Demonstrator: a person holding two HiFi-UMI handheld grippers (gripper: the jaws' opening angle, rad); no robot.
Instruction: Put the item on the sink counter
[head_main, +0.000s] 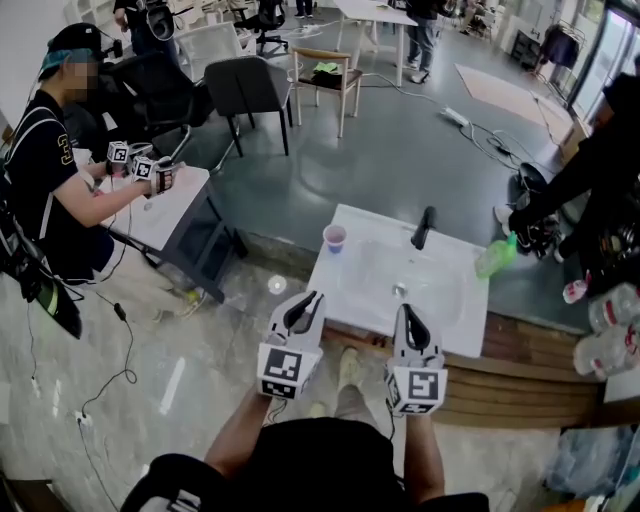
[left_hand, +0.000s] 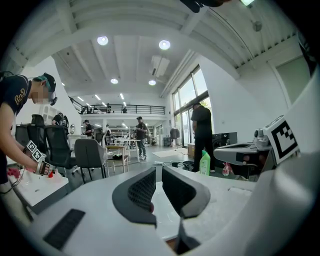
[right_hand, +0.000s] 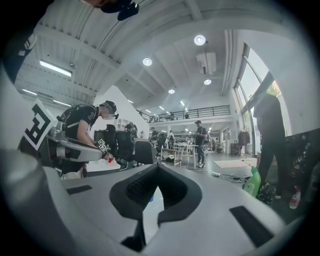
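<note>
**Hovering empty-handed at the near edge of the sink worktop**

The left gripper (left_hand: 158, 169) has its jaws a narrow slit apart with nothing between them. The right gripper (right_hand: 157, 169) has its jaws pressed together, also empty. Both sit at the near edge of the worktop (head_main: 458, 312). Ahead of the left gripper stands a pink cup (head_main: 334, 238). Ahead and rightward of the right gripper leans a green bottle (head_main: 496, 256). The item is probably already placed, so the next move calls for withdrawing cleanly.
</note>
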